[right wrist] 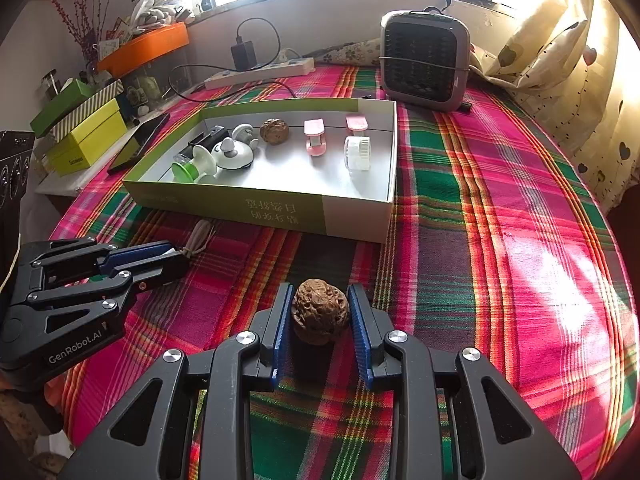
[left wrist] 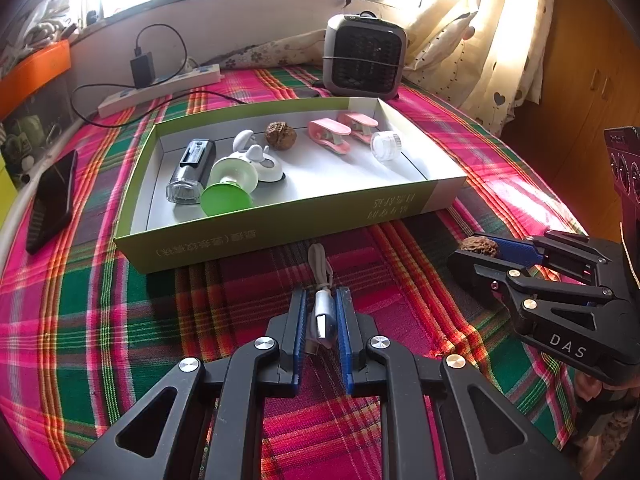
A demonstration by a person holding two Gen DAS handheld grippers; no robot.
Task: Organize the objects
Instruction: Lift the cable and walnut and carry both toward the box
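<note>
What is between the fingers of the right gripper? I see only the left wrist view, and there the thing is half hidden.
Observer: A walnut. In the right wrist view both fingers of the right gripper sit against its sides.
Operator: What lies to the right of that gripper?
Observer: Only bare plaid cloth, as far as the curtain.
Operator: And what stands beyond the phone, on the left?
Observer: A yellow box, with a striped box and a green box on top of it.
</note>
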